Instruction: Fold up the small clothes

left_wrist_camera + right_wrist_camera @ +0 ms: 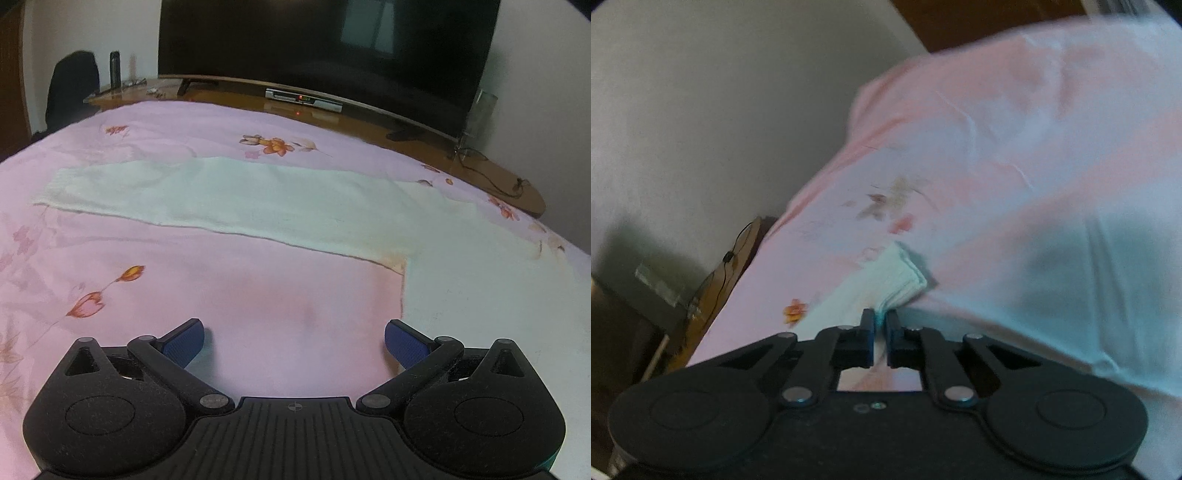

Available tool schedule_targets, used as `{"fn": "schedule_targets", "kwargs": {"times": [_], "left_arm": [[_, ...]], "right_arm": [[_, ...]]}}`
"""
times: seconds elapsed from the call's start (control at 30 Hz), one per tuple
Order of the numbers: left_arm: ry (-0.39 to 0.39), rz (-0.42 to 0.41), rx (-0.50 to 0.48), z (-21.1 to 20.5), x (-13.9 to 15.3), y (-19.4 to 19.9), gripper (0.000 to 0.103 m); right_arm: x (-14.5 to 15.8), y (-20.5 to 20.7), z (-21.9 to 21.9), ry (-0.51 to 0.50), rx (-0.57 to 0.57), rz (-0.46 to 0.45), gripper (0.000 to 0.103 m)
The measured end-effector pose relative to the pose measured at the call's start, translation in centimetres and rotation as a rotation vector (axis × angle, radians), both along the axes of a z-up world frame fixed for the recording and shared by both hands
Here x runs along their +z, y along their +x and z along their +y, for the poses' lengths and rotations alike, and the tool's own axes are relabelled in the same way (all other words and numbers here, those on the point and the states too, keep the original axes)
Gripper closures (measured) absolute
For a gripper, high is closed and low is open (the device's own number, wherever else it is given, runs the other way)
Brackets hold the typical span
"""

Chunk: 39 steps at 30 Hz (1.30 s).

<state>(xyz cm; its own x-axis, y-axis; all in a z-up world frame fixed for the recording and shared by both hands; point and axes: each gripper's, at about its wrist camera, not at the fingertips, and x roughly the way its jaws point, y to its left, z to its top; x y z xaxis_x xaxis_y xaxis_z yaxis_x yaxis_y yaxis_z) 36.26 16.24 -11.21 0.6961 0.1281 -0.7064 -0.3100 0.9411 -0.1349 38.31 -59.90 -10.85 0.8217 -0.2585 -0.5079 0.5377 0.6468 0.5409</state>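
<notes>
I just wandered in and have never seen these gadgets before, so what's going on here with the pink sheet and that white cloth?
A person is folding a small white cloth on a pink flowered sheet, using a handheld gripper in each hand. The right gripper is shut on an edge of the cloth, which bunches in layers just ahead of its fingers. The left gripper hangs open above bare sheet, holding nothing. In the left view, the cloth lies as a long flat strip across the sheet.

Surfaces as I read them from both wrist feeds.
White garment [229, 199]: soft, nubbly matt knit. Bedsheet [258, 314]: smooth printed cotton-like cloth. TV stand [424, 144]: glossy wood. My left gripper [293, 343]: matt black plastic, textured blue pads [184, 341].
</notes>
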Motion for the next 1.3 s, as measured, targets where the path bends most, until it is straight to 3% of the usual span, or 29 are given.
{"fn": "schedule_targets", "kwargs": {"times": [0.17,0.33,0.6,0.7,0.77,0.8,0.87,0.9,0.93,0.97,1.17,1.3], "left_arm": [[-0.022,-0.014,-0.012,1.4,0.3,-1.5,0.0],[-0.004,0.006,-0.008,2.1,0.3,-2.6,0.0],[0.003,0.015,0.024,4.1,0.8,-4.4,0.0],[-0.005,0.015,0.005,4.3,1.0,-4.2,0.0],[-0.014,0.009,-0.014,3.8,1.2,-3.5,0.0],[-0.02,0.002,-0.025,3.4,1.4,-3.3,0.0],[-0.046,-0.024,-0.066,2.1,1.7,-2.1,0.001],[-0.066,-0.036,-0.085,1.4,1.8,-1.5,0.016],[-0.097,-0.039,-0.113,0.5,1.8,-0.4,0.042],[-0.144,-0.034,-0.148,-0.8,1.7,1.0,0.049],[-0.4,-0.049,-0.312,-9.0,0.3,8.5,0.05],[-0.534,0.016,-0.321,-12.5,-1.8,12.8,0.05]], "right_arm": [[4.3,2.8,8.6,-0.208,0.194,-0.022,0.096],[6.0,6.5,19.9,-0.281,0.442,-0.058,0.096],[3.2,10.9,38.2,-0.315,0.797,-0.028,0.096],[1.1,11.3,42.8,-0.31,0.887,0.008,0.096],[-0.7,11.3,45.2,-0.307,0.964,0.058,0.082],[-1.3,11.5,46.0,-0.315,0.994,0.081,0.08],[-0.5,10.1,46.5,-0.411,0.985,0.032,0.066],[0.1,9.2,46.2,-0.416,0.972,0.002,0.067],[0.7,8.1,45.2,-0.409,0.946,-0.025,0.068],[1.2,7.4,43.9,-0.403,0.917,-0.034,0.068],[1.8,3.7,35.5,-0.34,0.711,-0.009,0.067],[1.5,2.5,31.9,-0.302,0.612,0.012,0.067]]}}
